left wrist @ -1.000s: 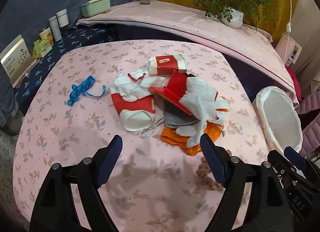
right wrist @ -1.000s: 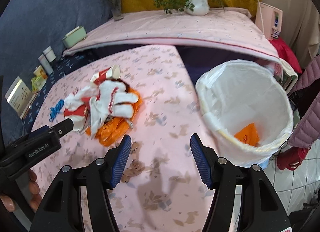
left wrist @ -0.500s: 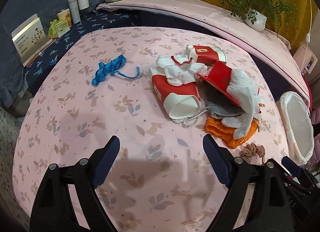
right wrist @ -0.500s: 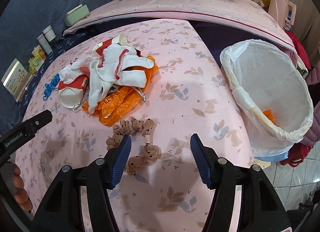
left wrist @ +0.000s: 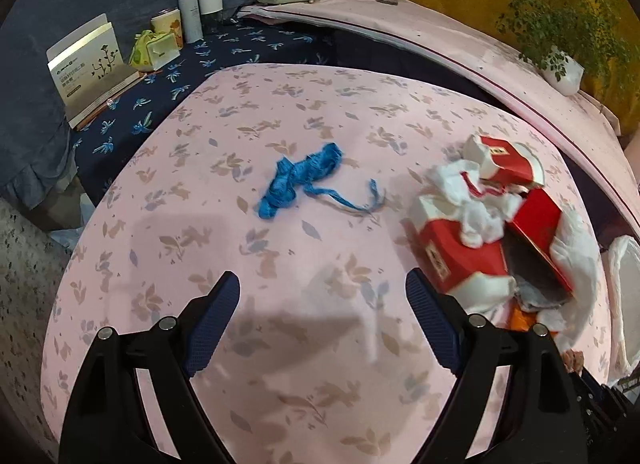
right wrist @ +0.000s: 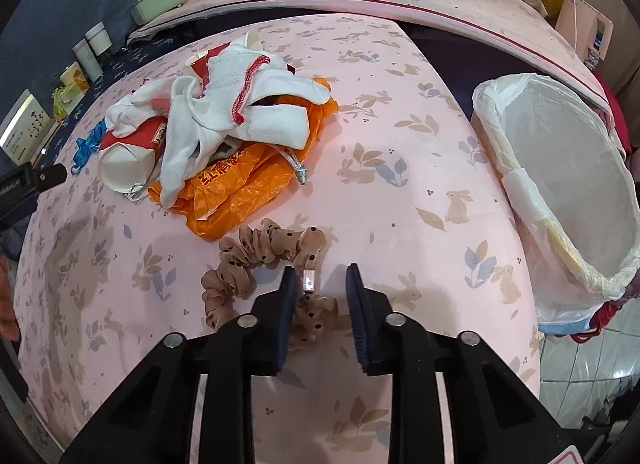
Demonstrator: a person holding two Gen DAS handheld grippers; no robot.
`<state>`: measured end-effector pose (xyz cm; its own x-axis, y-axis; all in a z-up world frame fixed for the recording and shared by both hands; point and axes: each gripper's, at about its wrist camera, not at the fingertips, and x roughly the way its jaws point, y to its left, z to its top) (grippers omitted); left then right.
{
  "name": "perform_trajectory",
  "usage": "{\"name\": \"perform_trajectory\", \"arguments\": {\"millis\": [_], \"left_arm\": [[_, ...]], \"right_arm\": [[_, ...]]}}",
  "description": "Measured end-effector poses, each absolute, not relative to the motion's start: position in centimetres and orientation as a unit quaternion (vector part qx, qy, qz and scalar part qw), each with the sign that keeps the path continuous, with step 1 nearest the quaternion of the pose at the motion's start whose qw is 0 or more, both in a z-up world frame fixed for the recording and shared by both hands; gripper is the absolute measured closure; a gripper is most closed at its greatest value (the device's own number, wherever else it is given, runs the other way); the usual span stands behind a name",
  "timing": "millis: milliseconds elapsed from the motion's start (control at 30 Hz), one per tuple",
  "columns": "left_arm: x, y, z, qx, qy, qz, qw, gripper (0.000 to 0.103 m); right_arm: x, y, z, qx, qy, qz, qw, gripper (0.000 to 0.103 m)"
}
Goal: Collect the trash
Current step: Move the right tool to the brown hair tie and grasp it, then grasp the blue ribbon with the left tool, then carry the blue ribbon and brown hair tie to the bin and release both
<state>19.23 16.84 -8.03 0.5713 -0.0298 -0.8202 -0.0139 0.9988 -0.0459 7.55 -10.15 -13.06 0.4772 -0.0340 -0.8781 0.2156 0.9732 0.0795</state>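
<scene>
A tan polka-dot scrunchie [right wrist: 256,260] lies on the pink tablecloth. My right gripper [right wrist: 320,284] straddles its near end, jaws narrowed around it but still a little apart. Behind lies a pile: white gloves [right wrist: 240,104], red-and-white paper cups [right wrist: 132,152] and an orange plastic bag [right wrist: 236,192]. My left gripper [left wrist: 322,300] is wide open and empty above the cloth, with a blue string bundle [left wrist: 300,180] ahead of it and the pile [left wrist: 492,232] at its right.
A white-lined trash bin [right wrist: 560,184] stands off the table's right edge, also seen in the left wrist view [left wrist: 624,296]. Boxes and tins [left wrist: 160,48] sit on a dark blue cloth at the far left. A potted plant [left wrist: 560,68] stands on the back ledge.
My right gripper has come down over the scrunchie and its jaws have narrowed. My left gripper has swung left, so the blue string is now centred ahead.
</scene>
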Motion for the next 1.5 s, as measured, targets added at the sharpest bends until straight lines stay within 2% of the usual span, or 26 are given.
{"name": "perform_trajectory", "arguments": {"millis": [33, 200, 467, 567, 633, 733, 1067, 1500], "left_arm": [[20.1, 17.5, -8.1, -0.027, 0.462, -0.001, 0.886, 0.022], [23.9, 19.8, -8.8, -0.037, 0.457, 0.011, 0.888, 0.026], [28.3, 20.9, -11.8, -0.055, 0.481, 0.003, 0.875, 0.044], [28.6, 20.8, -12.4, -0.061, 0.484, -0.003, 0.873, 0.057], [28.6, 20.5, -12.4, -0.058, 0.484, -0.011, 0.873, 0.078], [28.4, 20.3, -12.1, -0.06, 0.484, -0.018, 0.873, 0.085], [24.4, 18.0, -8.2, -0.067, 0.463, -0.045, 0.883, 0.087], [18.1, 10.8, -0.8, -0.052, 0.412, -0.118, 0.902, 0.087]], "right_arm": [[7.6, -10.1, -13.0, 0.094, 0.506, -0.07, 0.855, 0.094], [8.3, -9.2, -11.9, 0.097, 0.498, -0.065, 0.859, 0.095], [9.6, -8.0, -10.5, 0.093, 0.492, -0.063, 0.863, 0.095], [10.0, -7.8, -10.4, 0.092, 0.493, -0.065, 0.862, 0.095], [10.1, -7.8, -10.4, 0.092, 0.494, -0.067, 0.862, 0.095], [10.1, -7.8, -10.3, 0.094, 0.493, -0.066, 0.863, 0.095], [8.7, -8.6, -8.0, 0.105, 0.464, -0.063, 0.877, 0.095], [5.0, -12.8, -3.8, 0.136, 0.401, -0.08, 0.902, 0.095]]}}
